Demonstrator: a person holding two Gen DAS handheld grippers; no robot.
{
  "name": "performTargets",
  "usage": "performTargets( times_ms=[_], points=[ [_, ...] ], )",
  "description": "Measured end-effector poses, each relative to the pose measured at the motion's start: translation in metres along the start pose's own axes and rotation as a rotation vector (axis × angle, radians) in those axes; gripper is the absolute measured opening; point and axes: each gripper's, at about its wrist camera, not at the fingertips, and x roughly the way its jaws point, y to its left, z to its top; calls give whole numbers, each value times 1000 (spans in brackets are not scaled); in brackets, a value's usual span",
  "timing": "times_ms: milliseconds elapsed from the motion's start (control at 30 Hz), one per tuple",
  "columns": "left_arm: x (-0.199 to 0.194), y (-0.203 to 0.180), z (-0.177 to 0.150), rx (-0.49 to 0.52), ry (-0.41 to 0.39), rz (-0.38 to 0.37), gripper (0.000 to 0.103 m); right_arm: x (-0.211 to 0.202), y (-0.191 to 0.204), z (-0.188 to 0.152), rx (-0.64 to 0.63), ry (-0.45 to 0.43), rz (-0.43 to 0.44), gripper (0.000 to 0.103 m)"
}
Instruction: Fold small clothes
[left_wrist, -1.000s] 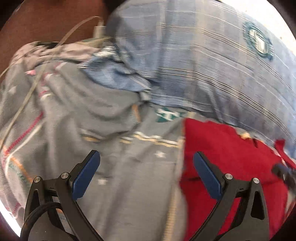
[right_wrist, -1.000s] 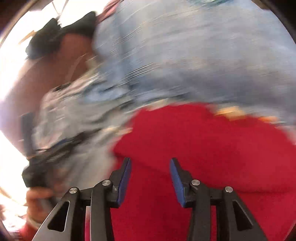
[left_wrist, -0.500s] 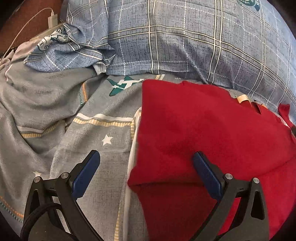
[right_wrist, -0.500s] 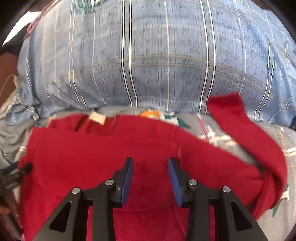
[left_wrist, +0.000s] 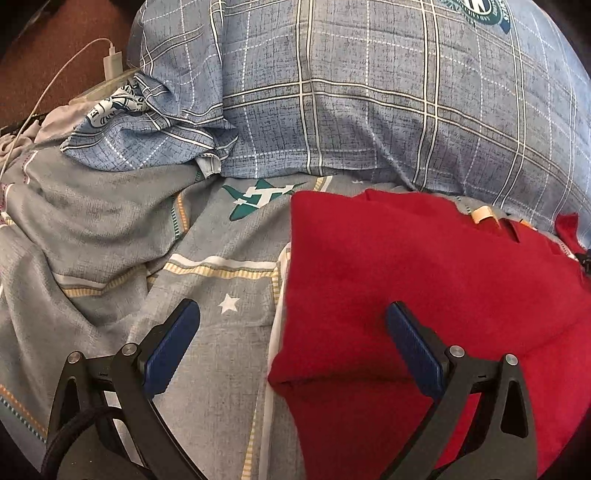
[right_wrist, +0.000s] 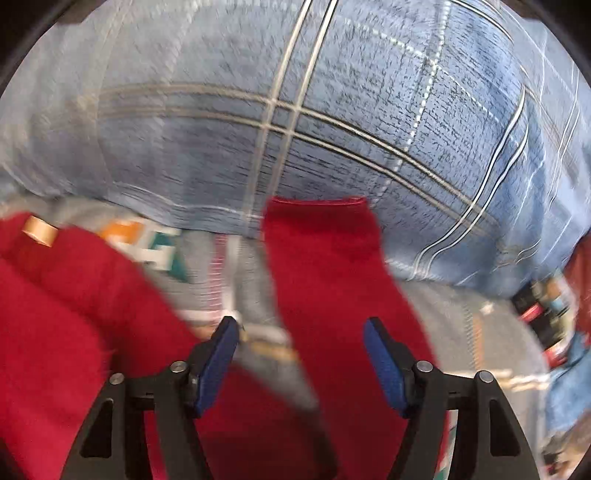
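Note:
A red knit garment (left_wrist: 424, 273) lies on the grey patterned bedsheet (left_wrist: 207, 291), its left side folded over with a straight left edge. My left gripper (left_wrist: 291, 343) is open and empty, hovering over that left edge. In the blurred right wrist view, a red sleeve (right_wrist: 325, 266) stretches away toward the pillow, apart from the garment's body (right_wrist: 62, 317). My right gripper (right_wrist: 301, 354) is open, its fingers straddling the lower part of the sleeve without closing on it.
A large blue plaid pillow (left_wrist: 388, 92) fills the far side, also in the right wrist view (right_wrist: 295, 110). A white charger and cable (left_wrist: 110, 64) lie at far left. Dark items (right_wrist: 543, 314) sit at the right edge.
The left gripper has barely moved in the last half second. The right gripper swung right from the garment's body to the sleeve and its jaws opened wider.

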Motion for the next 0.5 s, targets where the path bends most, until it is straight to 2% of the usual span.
performTargets(
  times_ms=[33,67,100,133,167,267,433,500],
  points=[
    [0,0,0,1,-1,1,101,8,-2,0,-6,10,-21,38],
    [0,1,1,0,-4,1,101,9,-5,0,11,-8,6,32],
    [0,1,1,0,-8,2,101,9,-7,0,25,-17,13,19],
    [-1,1,1,0,-11,2,101,7,-14,-1,59,-25,35,14],
    [-2,1,1,1,-15,0,101,2,-21,-1,93,-34,68,3],
    [-8,2,3,0,-35,0,101,-29,-47,-4,198,-99,192,3],
    [-18,10,6,-26,-63,-4,101,-98,-74,-10,263,-218,381,3],
    [-21,15,8,-38,-77,-2,101,-124,-73,-10,261,-248,464,3]
  ],
)
